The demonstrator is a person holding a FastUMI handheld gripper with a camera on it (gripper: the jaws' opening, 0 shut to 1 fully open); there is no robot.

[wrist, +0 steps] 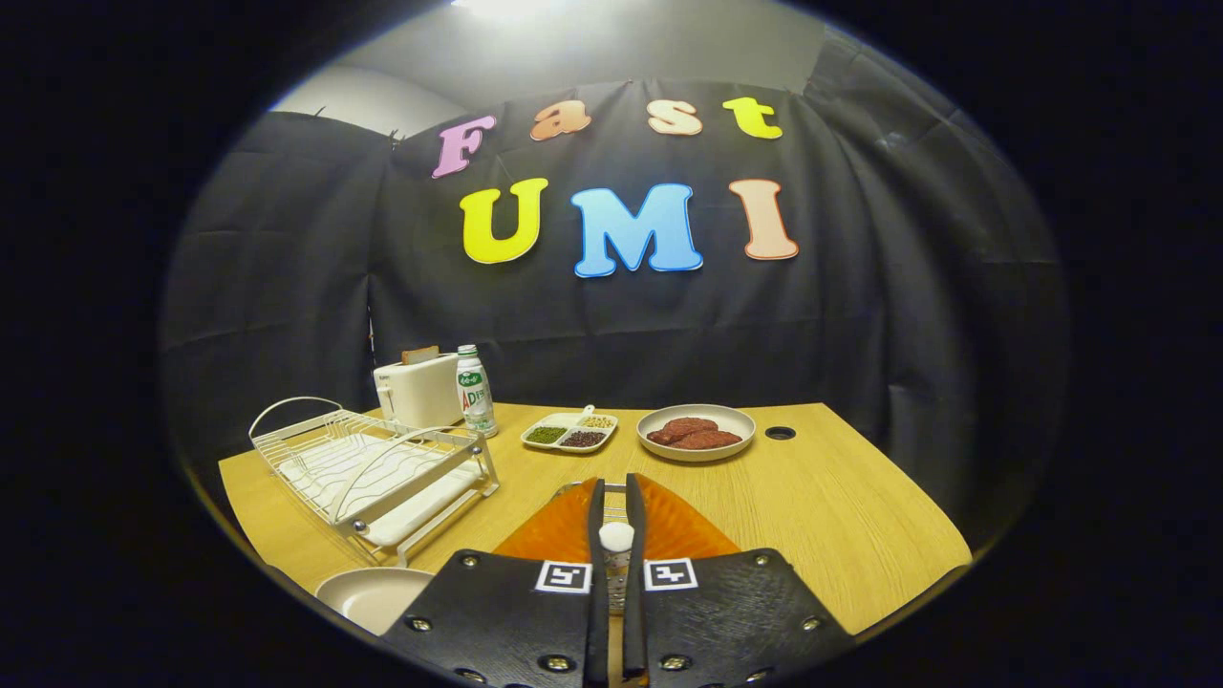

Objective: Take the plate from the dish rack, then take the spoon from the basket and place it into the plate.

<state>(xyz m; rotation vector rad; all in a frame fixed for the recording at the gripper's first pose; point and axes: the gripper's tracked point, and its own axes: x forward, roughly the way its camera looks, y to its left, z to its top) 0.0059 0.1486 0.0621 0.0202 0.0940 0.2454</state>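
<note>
Nearest the camera, the gripper (616, 516) extends its two black fingers (595, 535) close together, pressing from both sides on the white handle of a spoon (616, 538), which stands upright between them. Directly beneath and just beyond the fingers lies the orange basket (669, 530), its ribbed surface spreading to either side of them. To the near left, beside the gripper body, the beige plate (368, 594) rests flat on the wooden table (841, 535), out of the rack. Just beyond the plate, at left, stands the white wire dish rack (373, 468) with its drip tray and looped handles. Farther, past the fingertips, a white divided dish (570, 432) holds green, dark and yellowish grains in separate compartments. To its right sits a round bowl-like plate (696, 432) of reddish-brown patties, with a small round hole (780, 433) in the tabletop just beside it. At far left, behind the rack, a white toaster (418, 390) with a slice of bread stands touching or just beside a green-labelled bottle (474, 390). Black cloth closes the booth behind.
</note>
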